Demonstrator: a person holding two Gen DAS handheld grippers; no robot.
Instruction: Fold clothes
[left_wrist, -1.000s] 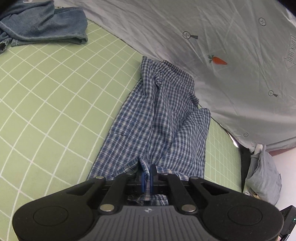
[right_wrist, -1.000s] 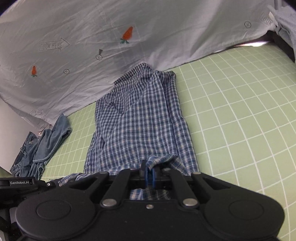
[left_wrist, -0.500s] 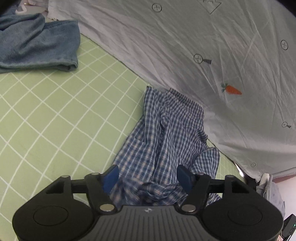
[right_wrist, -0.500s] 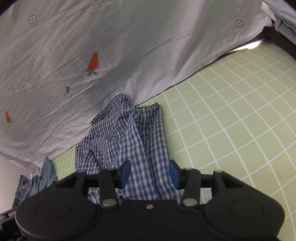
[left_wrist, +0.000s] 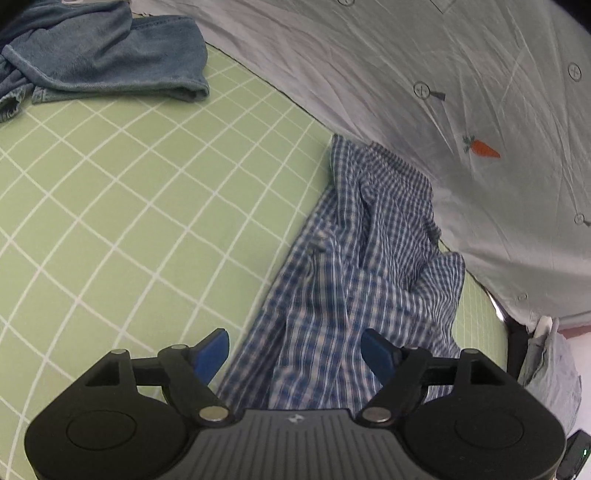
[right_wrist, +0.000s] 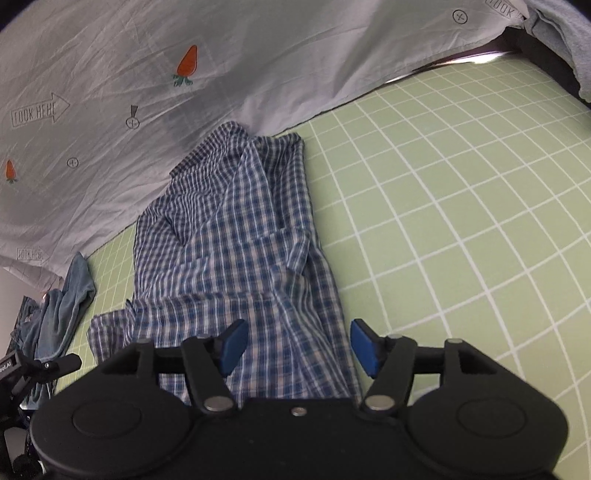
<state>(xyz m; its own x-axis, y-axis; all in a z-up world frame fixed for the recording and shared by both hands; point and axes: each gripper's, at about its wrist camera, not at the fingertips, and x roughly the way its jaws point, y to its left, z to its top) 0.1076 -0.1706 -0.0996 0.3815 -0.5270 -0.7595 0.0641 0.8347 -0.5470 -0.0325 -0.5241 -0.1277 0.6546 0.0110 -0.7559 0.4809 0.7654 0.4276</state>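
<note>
The checked shirt (left_wrist: 354, 280) is lying in a long, rumpled strip on the green grid mat (left_wrist: 122, 206), its far end running up against the grey sheet (left_wrist: 424, 59) printed with carrots. The left gripper (left_wrist: 295, 350) is hovering over the near end of the shirt with its jaws spread wide and nothing between them; the right gripper (right_wrist: 295, 345) is doing the same, also spread and holding nothing. The cloth is looking bunched and only roughly doubled, so this could be a pause between two folds or a fold just laid down. Whichever it is, any new grip is best taken on a clean edge through all the layers, with both grippers working level so the strip is not twisting. The left view is showing a heap of blue denim (left_wrist: 99, 55) at the far left of the mat and a grey bundle (left_wrist: 550, 369) off its right edge. The right view is showing the shirt's left-hand flap spreading sideways, a blue cloth (right_wrist: 62, 306) beside it, and the wide bare stretch of mat to the right.
</note>
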